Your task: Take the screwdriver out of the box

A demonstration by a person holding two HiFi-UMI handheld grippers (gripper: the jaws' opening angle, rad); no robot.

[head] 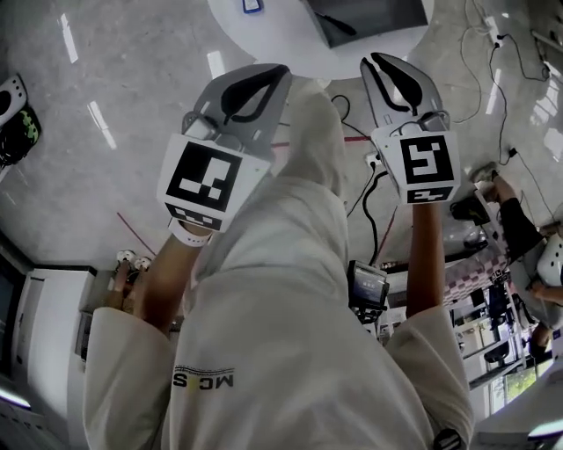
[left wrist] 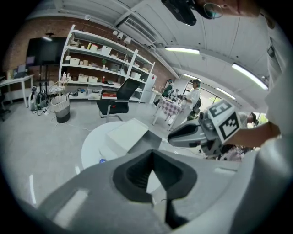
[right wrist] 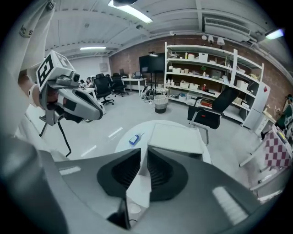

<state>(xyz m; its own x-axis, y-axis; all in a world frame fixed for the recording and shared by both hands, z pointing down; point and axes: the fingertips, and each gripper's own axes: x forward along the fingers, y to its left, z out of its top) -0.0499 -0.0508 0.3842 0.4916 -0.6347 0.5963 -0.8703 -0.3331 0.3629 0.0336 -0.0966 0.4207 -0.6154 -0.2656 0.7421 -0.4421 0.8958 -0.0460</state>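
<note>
Though only dimly seen, a slim dark screwdriver [head: 339, 25] is lodged in the open grey box [head: 369, 19] at twelve o'clock on the white table [head: 286, 37]. The left gripper [head: 280, 72] is held closed, the right gripper [head: 376, 61] slightly parted, both empty.

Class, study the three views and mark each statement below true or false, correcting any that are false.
1. The box sits on a round white table. True.
2. The right gripper grips a screwdriver. False: its jaws stand slightly apart with nothing between them.
3. A small blue object lies on the table beside the box. True.
4. The office chair beyond the table is red. False: it is black.
5. The left gripper rests on the box. False: it is in the air, short of the table, its jaws together and empty.
</note>
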